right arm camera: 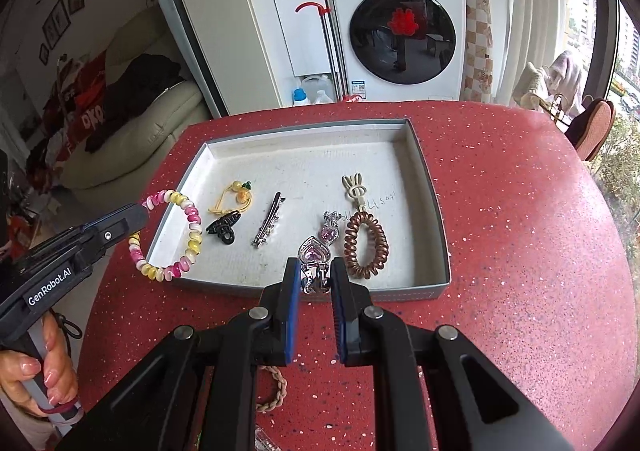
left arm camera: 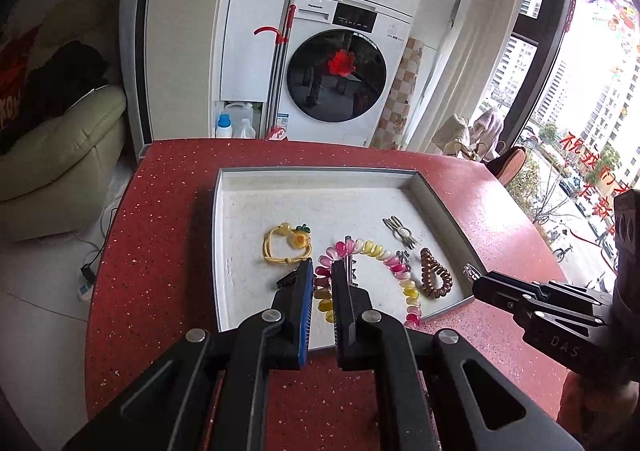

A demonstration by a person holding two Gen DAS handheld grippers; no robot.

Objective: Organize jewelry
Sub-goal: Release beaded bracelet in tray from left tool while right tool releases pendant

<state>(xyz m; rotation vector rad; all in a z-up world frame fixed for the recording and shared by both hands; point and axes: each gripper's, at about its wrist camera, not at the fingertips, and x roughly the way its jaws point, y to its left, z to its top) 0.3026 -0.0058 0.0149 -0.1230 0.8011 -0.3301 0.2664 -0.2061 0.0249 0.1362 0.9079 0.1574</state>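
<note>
Jewelry lay scattered in a shallow white-lined tray (right arm camera: pixel 430 187) on a red speckled counter (right arm camera: pixel 520 251) — a yellow cord tie with a fruit charm (right arm camera: pixel 234 195), a black claw clip (right arm camera: pixel 223 229), a silver barrette (right arm camera: pixel 268 225), a cream rabbit-eared clip (right arm camera: pixel 354 187) and a brown spiral hair tie (right arm camera: pixel 366 245) toward the tray's right side. A pink-and-yellow beaded bracelet (right arm camera: pixel 176 235) draped over the tray's left wall, partly inside and partly over the counter, with the left gripper (left arm camera: pixel 322 271) pinching its near-left stretch, as the right wrist view showed. The right gripper (right arm camera: pixel 315 279) stood at the tray's near edge, its blue-padded fingers (right arm camera: pixel 292 291) narrowly parted around a silver heart-shaped pink-stone pendant (right arm camera: pixel 314 257); whether the pads actually pressed it I could not tell. A second pink-stone piece (right arm camera: pixel 331 229) lay just beyond it. A braided beige band (right arm camera: pixel 276 387) rested on the counter below the right gripper, outside the tray.

Beyond the counter's far edge stood a white front-loading washer (right arm camera: pixel 400 23) (a red ornament on its door), a red-handled mop (right arm camera: pixel 328 31) beside it, detergent bottles (right arm camera: pixel 310 93) on the floor, a cream sofa (right arm camera: pixel 132 123) to the left and tall windows at the right.
</note>
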